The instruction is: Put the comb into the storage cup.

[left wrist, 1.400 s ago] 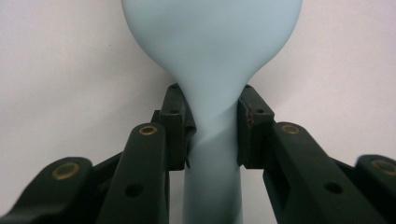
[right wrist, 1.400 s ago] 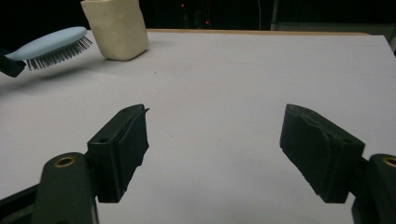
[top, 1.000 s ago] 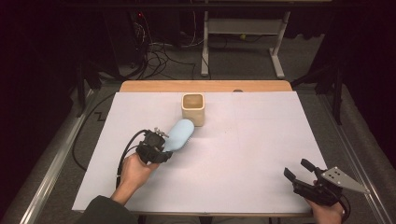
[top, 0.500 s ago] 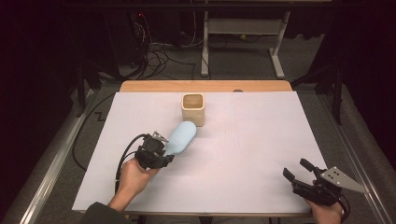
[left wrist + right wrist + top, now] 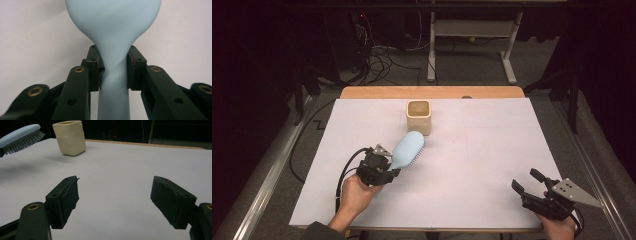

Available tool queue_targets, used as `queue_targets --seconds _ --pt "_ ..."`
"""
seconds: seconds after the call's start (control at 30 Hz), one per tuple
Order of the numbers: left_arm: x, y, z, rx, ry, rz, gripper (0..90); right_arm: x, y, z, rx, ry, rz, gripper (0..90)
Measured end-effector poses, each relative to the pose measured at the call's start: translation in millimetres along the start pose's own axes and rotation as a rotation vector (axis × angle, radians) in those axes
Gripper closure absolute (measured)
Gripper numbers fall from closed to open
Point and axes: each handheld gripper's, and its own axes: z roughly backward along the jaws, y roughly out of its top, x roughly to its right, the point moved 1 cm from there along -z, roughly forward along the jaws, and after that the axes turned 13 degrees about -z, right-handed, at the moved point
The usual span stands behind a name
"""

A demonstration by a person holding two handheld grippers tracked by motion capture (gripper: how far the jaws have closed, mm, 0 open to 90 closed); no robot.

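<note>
Here the left gripper (image 5: 388, 166) is clamped on the narrow handle of a pale blue plastic hairbrush (image 5: 408, 148), its pads (image 5: 96, 67) pressing the neck from both sides. The brush is held above the white paper-covered table (image 5: 492, 165), bristles facing down, its head pointing toward a cream square cup (image 5: 419, 116) that stands upright near the far edge. The right gripper (image 5: 527, 184) sits at the near right corner, well apart, its jaws spread with nothing between them.
</note>
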Motion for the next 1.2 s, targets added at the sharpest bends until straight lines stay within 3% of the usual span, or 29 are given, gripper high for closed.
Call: queue_targets --seconds 0.13,0.63,0.87,1.2 --pt "3.5 2.4 -1.2 0.002 -0.005 -0.015 69.2 -1.9 1.6 -2.5 0.009 0.007 -0.015 23.0" --pt "13.4 7.0 -3.0 0.035 -0.018 -0.036 69.2 -22.8 6.0 -18.8 0.008 0.063 0.022 21.8" --pt "18.5 11.8 -6.6 0.038 -0.029 -0.055 69.2 -30.1 7.6 -25.7 0.008 0.089 0.014 21.2" --pt "24.5 19.1 -9.1 0.048 -0.029 -0.075 69.2 -40.8 8.3 -33.5 -0.005 0.100 0.015 17.6"
